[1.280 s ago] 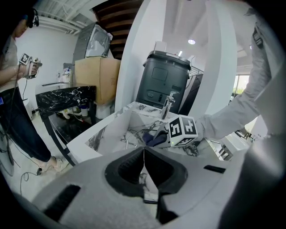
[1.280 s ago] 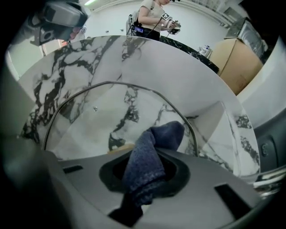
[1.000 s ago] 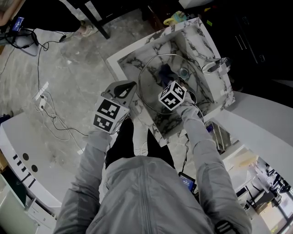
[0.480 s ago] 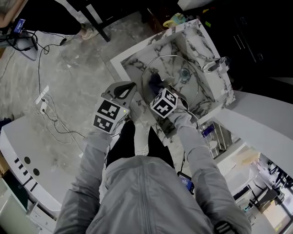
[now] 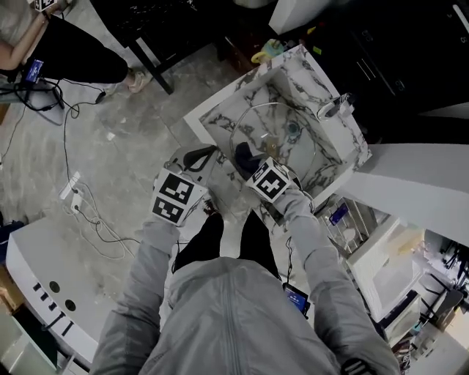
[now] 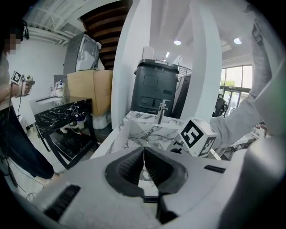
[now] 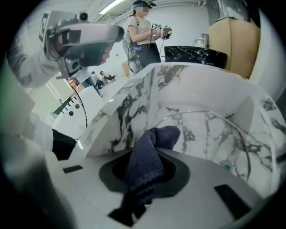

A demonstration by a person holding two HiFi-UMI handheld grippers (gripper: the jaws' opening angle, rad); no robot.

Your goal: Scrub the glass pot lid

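Note:
The glass pot lid (image 5: 282,139) lies in the marble sink (image 5: 344,146); its rim arcs across the right gripper view as well, lid (image 7: 214,127). My right gripper (image 5: 250,165) is over the lid's near left edge, shut on a dark blue cloth (image 5: 244,155). In its own view the cloth (image 7: 149,154) bunches up between the jaws of the right gripper (image 7: 147,167). My left gripper (image 5: 201,156) hangs just outside the sink's left rim. Its jaws meet with nothing between them, left gripper (image 6: 144,154).
A faucet (image 5: 333,108) stands at the sink's far right edge, and a drain (image 5: 293,132) shows through the lid. Cables (image 5: 84,187) trail over the floor at left. A black table (image 5: 157,22) and a person (image 5: 44,44) are at the back left.
My right gripper has moved toward me and to the left across the lid with the cloth. The left gripper has stayed by the sink's left rim. The head view has shifted.

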